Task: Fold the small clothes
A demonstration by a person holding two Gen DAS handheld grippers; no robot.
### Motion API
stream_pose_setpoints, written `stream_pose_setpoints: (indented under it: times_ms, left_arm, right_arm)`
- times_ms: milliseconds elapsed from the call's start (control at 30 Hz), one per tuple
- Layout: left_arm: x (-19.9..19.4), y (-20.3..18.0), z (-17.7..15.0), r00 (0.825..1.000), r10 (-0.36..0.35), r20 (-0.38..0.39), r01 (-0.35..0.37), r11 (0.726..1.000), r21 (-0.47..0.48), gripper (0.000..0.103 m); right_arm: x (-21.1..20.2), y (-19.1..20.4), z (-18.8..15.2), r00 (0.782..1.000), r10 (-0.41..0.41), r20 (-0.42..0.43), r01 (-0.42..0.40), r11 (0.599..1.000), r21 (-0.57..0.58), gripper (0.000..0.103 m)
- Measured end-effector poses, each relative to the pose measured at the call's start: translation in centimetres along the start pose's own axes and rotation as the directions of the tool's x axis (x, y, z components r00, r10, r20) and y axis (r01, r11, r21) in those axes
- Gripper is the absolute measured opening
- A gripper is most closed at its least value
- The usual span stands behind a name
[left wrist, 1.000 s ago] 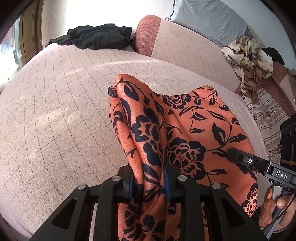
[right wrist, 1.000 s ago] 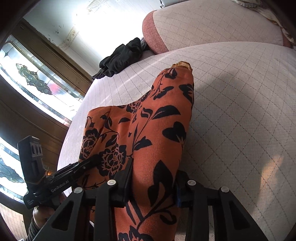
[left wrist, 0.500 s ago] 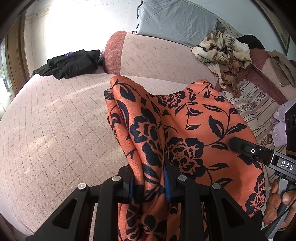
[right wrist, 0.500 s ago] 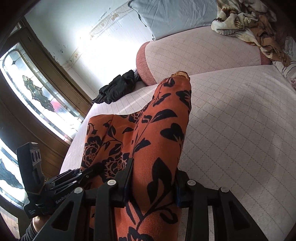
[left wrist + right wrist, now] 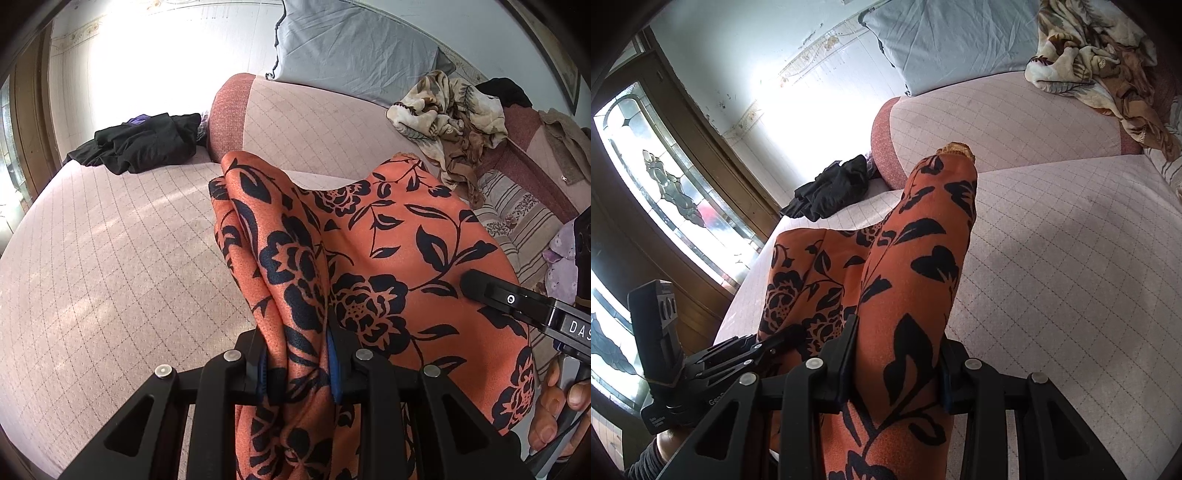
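An orange garment with a black flower print [image 5: 388, 240] hangs between my two grippers above the pink quilted bed [image 5: 110, 277]. My left gripper [image 5: 297, 354] is shut on a bunched edge of it. My right gripper [image 5: 895, 365] is shut on another edge of the same garment [image 5: 916, 258], which stretches away from the jaws towards the headboard. The right gripper also shows at the right of the left wrist view [image 5: 524, 310], and the left gripper at the lower left of the right wrist view [image 5: 713, 369]. The fingertips of both are hidden by cloth.
A black pile of clothes [image 5: 144, 144] lies at the far left of the bed. A crumpled beige floral cloth [image 5: 450, 114] lies on the padded headboard [image 5: 314, 125]. A grey-blue pillow [image 5: 351, 55] leans behind. A window with leaded glass [image 5: 665, 184] is at the left.
Both grippers have lifted and tilted up with the garment, so more of the headboard, pillow and wall shows. Both grips on the cloth are unchanged.
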State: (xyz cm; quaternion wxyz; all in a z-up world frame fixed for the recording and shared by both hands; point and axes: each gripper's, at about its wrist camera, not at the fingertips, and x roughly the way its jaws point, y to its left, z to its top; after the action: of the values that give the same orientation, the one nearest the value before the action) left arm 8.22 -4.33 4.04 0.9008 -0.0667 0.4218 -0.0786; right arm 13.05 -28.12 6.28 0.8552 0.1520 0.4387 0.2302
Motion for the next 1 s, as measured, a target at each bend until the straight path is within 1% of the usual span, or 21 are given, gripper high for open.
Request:
stream_pose_setpoints:
  times_ms: [167,267,367,500,700,867,1000]
  left_arm:
    - [0.1,0.6,1.2,1.0,0.016,0.008,-0.016,1.0,-0.015,0.026]
    - [0.5,0.5,2.0,1.0,0.011,0.013,-0.011,1.0,-0.01,0.026]
    - [1.4,-0.2,2.6,1.0,-0.001,0.01,0.001,1.0,0.002,0.026]
    - [3.5,-1.7,3.2,1.0,-0.016,-0.01,0.016,1.0,0.017,0.026]
    - [6.8,-3.2,3.5,0.999,-0.023,-0.047,0.024,0.999,0.024,0.026]
    - [9.3,-3.7,2.7,0.996,-0.028,-0.084,0.03,0.999,0.014,0.026]
    - [11.7,-4.3,1.6,0.991,-0.034,-0.132,0.036,0.999,0.016,0.026]
  right_arm:
    - [0.7,0.7,0.5,1.0,0.024,0.004,-0.024,0.999,-0.022,0.038]
    - [0.9,1.2,0.8,1.0,0.028,0.009,-0.028,0.999,-0.023,0.037]
    - [0.6,0.7,0.6,1.0,0.02,0.017,-0.02,1.0,-0.008,0.037]
    - [0.8,-0.8,0.2,1.0,0.001,0.017,-0.002,1.0,0.023,0.037]
    - [2.6,-4.1,0.6,1.0,-0.022,-0.001,0.022,0.998,0.061,0.037]
    - [4.3,-6.8,0.4,0.999,-0.029,-0.016,0.03,0.995,0.096,0.037]
    - [5.9,-9.3,-0.8,0.998,-0.048,-0.051,0.055,0.988,0.141,0.037]
